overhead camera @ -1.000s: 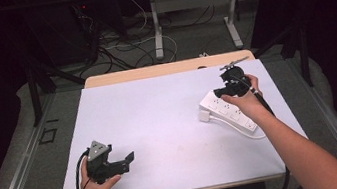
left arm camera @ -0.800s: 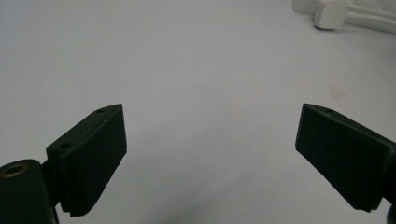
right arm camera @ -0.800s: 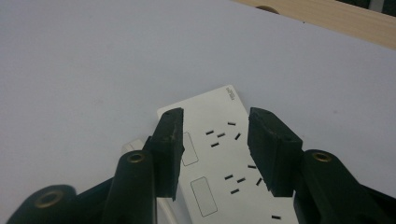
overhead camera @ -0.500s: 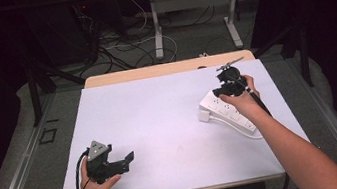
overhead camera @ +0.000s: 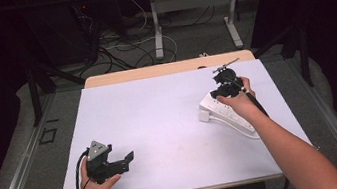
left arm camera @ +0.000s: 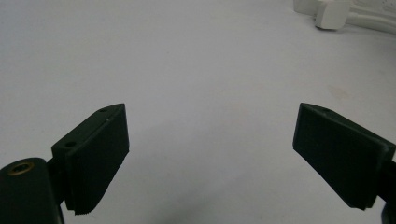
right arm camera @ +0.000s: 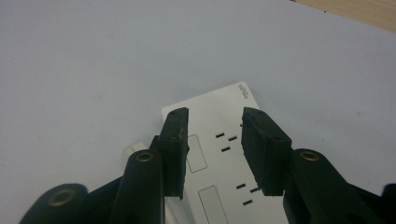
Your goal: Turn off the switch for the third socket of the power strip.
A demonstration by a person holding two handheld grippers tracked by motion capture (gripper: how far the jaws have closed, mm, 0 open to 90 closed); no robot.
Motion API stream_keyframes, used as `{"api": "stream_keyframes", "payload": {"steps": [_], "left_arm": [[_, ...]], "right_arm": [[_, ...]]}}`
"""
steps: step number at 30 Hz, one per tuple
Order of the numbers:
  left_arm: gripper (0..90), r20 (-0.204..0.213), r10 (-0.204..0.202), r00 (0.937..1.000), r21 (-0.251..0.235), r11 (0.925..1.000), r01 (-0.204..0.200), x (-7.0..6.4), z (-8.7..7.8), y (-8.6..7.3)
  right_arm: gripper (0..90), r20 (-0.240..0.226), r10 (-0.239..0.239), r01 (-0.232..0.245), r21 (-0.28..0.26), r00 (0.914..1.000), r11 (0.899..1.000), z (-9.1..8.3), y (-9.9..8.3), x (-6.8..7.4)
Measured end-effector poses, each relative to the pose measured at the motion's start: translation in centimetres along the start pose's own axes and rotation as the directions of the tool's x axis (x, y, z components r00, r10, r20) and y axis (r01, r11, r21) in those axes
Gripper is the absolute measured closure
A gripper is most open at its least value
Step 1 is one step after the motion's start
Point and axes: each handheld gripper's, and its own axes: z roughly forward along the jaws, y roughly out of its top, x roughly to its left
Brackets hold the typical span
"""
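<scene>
Ok, high view: white power strip [overhead camera: 224, 111] lies on the right side of the white table [overhead camera: 159, 111], its cord running back toward the person. R gripper [overhead camera: 226, 86] sits over the strip's far end, hand wrapped on it. L gripper [overhead camera: 116, 162] rests near the front-left edge, well apart from the strip.

L gripper view: jaws wide apart, nothing between them, bare tabletop ahead; strip's plug end [left arm camera: 334, 18] at the top right.

R gripper view: jaws part-open, nothing clamped, hanging just above the strip [right arm camera: 219, 140] with the outlet slots [right arm camera: 226, 140] in the gap.

Likely step: grip the strip. Suggest opening wider to span the body, coming down square to the edges, then closing. L gripper could hold the other end if it slides.
</scene>
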Motion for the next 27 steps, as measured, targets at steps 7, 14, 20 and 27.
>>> {"api": "stream_keyframes", "payload": {"steps": [7,14,20,27], "left_arm": [[11.4,0.001,-0.002,1.0,0.0,1.0,0.002,0.0,0.0,0.0],[11.9,0.001,0.005,1.0,0.012,0.9999,-0.005,0.1,-0.1,0.0],[12.3,-0.004,0.002,1.0,0.002,1.0,-0.002,0.1,0.0,0.0],[12.7,-0.002,0.003,1.0,0.002,1.0,-0.003,0.1,0.0,0.0]], "right_arm": [[71.7,-0.011,-0.002,0.002,0.017,0.9999,1.0,0.7,0.0,0.2],[78.4,-0.029,0.016,-0.015,0.031,0.9995,0.999,1.4,0.1,0.6],[82.6,-0.032,0.013,-0.011,0.043,0.9994,0.999,2.2,0.1,0.9],[84.5,-0.02,0.006,-0.005,0.057,0.9998,0.998,2.8,0.0,0.9]]}}
